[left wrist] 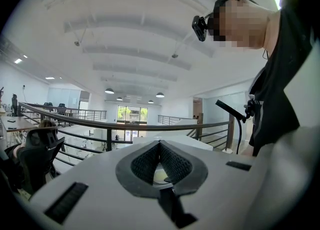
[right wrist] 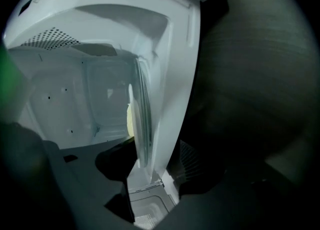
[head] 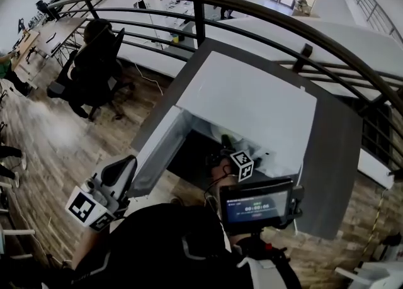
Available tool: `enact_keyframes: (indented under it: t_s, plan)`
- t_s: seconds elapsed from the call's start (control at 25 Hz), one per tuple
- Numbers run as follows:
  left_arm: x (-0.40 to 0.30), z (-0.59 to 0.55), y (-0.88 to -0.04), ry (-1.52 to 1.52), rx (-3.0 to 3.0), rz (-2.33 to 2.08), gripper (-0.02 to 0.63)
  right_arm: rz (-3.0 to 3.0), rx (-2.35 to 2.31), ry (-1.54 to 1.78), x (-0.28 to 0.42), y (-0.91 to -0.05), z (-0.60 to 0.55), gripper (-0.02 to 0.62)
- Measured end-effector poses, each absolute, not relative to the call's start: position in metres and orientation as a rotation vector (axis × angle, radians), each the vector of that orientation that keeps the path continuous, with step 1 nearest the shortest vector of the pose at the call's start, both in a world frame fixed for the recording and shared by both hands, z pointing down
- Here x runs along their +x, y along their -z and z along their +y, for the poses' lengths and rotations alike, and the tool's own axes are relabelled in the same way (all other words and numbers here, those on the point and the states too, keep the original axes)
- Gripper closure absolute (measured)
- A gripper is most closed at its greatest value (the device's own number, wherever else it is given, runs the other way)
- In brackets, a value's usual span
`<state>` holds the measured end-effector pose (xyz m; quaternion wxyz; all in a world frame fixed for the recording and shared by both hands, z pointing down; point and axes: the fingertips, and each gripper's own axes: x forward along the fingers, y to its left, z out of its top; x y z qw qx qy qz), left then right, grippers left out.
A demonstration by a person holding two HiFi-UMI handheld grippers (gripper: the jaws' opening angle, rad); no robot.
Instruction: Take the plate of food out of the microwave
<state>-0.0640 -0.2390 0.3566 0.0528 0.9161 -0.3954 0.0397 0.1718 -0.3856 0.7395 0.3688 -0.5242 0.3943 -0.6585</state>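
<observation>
The plate (right wrist: 142, 124), with yellowish food (right wrist: 129, 119) on it, lies inside the microwave (head: 252, 105), low in its cavity just behind the open front. The right gripper (right wrist: 150, 169) reaches into the microwave with its jaws apart, one on either side of the plate's near rim and not yet pinching it. The left gripper (left wrist: 160, 145) is held out in front of the microwave, beside its swung-open door (head: 154, 149), jaws closed together on nothing
</observation>
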Motion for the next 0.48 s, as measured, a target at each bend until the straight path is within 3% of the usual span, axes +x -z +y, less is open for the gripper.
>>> enact_keyframes:
  t_s: [0.12,0.32,0.48]
  plan:
    - [-0.063,-0.238,-0.358,-0.119,2.786,-1.189,0.603,1.009,-1.343,1.674,0.170,-0.736,-0.381,0.374]
    - [-0.060,-0.234,-0.360,-0.114,2.794,-1.151,0.603,1.013,-1.342,1.667,0.170,-0.731,-0.368,0.401]
    - [-0.058,-0.235,-0.357,-0.100,2.813,-1.113,0.603,1.031,-1.357,1.658,0.172,-0.724,-0.370,0.472]
